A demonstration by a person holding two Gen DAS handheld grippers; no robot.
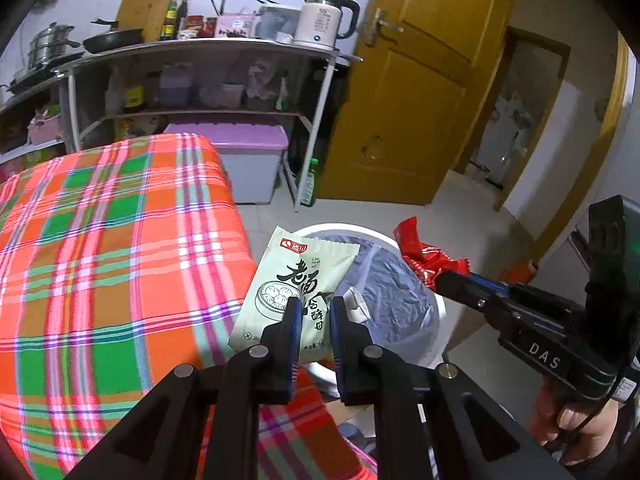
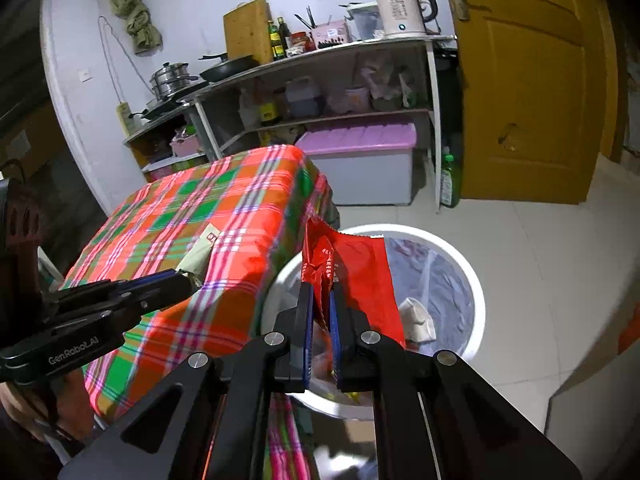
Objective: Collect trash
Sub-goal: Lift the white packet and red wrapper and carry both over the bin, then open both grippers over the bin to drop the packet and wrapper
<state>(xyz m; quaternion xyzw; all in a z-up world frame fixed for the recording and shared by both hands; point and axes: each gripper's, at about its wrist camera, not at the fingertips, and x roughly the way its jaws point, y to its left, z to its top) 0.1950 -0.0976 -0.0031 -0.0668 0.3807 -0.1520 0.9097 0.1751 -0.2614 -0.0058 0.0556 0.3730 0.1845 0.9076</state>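
left gripper (image 1: 316, 312) fingers clamped on pale green printed sachet (image 1: 296, 280) | right gripper (image 2: 320, 300) fingers clamped on crumpled red foil wrapper (image 2: 352, 268) | risk: light wrappers are released off-centre, drift past white round plastic bin (image 2: 472, 280)

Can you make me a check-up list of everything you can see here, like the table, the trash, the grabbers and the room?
Surface: plaid tablecloth, bare.
Job's things: green packet; red wrapper; white bin with liner, on the floor beside the table.
Clutter: crumpled paper in the bin.
Grippers: left gripper shut on the green packet; right gripper shut on the red wrapper, both over the bin.
Cables: thin black cable by the hand.
Surroundings: shelf rack, kettle, wooden door.
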